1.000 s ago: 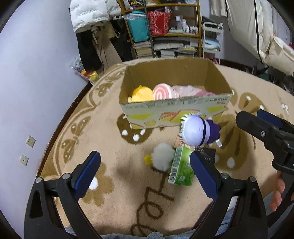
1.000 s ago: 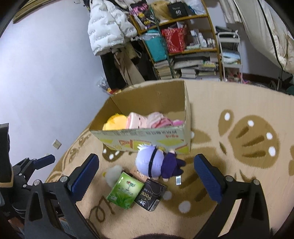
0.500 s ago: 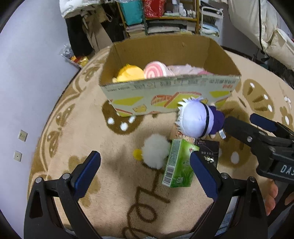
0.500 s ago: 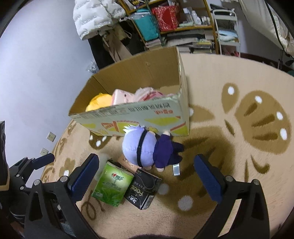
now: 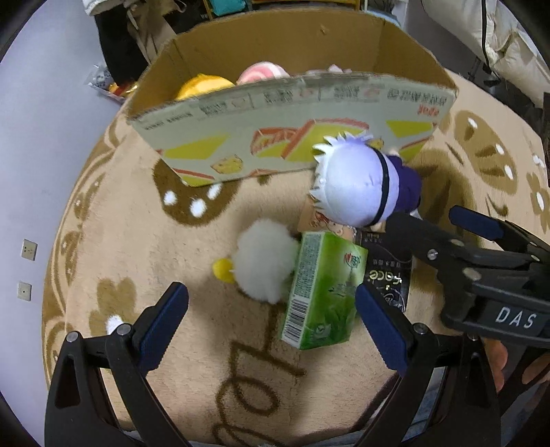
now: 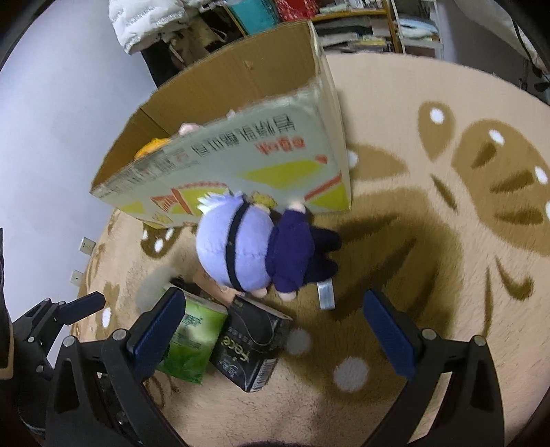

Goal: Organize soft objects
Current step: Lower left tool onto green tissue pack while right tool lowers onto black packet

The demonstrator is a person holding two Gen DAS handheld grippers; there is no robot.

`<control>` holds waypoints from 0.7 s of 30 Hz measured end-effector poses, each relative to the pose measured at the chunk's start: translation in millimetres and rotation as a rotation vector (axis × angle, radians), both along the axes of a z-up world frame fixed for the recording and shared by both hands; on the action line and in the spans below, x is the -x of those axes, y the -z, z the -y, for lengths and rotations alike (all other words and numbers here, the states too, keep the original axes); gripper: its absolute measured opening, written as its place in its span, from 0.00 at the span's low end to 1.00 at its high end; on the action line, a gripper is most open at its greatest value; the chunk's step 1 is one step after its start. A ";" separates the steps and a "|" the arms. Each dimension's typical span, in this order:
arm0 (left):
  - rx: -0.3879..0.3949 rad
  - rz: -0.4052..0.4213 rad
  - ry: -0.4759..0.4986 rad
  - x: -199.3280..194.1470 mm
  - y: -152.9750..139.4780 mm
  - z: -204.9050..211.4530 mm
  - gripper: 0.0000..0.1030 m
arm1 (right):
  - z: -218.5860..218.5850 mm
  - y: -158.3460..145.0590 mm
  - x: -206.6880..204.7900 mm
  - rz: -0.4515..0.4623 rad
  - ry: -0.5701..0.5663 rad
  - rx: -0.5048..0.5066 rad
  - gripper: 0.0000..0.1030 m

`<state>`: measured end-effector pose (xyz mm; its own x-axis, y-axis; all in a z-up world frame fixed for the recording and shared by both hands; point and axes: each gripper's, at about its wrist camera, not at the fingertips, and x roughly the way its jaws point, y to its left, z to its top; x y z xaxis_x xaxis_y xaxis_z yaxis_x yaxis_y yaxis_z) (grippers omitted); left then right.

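Observation:
A plush doll (image 5: 361,185) with a white-lilac head and dark purple body lies on the rug against the cardboard box (image 5: 292,113); it also shows in the right wrist view (image 6: 254,247). A white fluffy toy (image 5: 264,258) with a yellow tip lies left of a green tissue pack (image 5: 323,289). My left gripper (image 5: 271,326) is open, just short of the fluffy toy and the pack. My right gripper (image 6: 271,330) is open, just short of the doll. The box (image 6: 240,154) holds yellow and pink plush toys (image 5: 202,86).
A black tissue pack (image 6: 251,350) lies beside the green pack (image 6: 189,340), with a small picture card partly under the doll. The patterned beige rug (image 6: 447,240) stretches right. Shelves, bags and hanging clothes (image 6: 154,20) stand behind the box. A purple wall (image 5: 34,137) is at left.
Both grippers have moved forward and down toward the items in front of the box. Both stay open. The objects have not moved.

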<state>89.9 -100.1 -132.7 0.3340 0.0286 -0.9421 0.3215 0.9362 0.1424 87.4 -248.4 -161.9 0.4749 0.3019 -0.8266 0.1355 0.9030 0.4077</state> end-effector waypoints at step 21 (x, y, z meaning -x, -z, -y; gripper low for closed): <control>0.036 -0.140 0.036 -3.5 33.0 6.8 0.64 | -32.1 31.4 -4.3 -0.101 -0.103 -0.061 0.49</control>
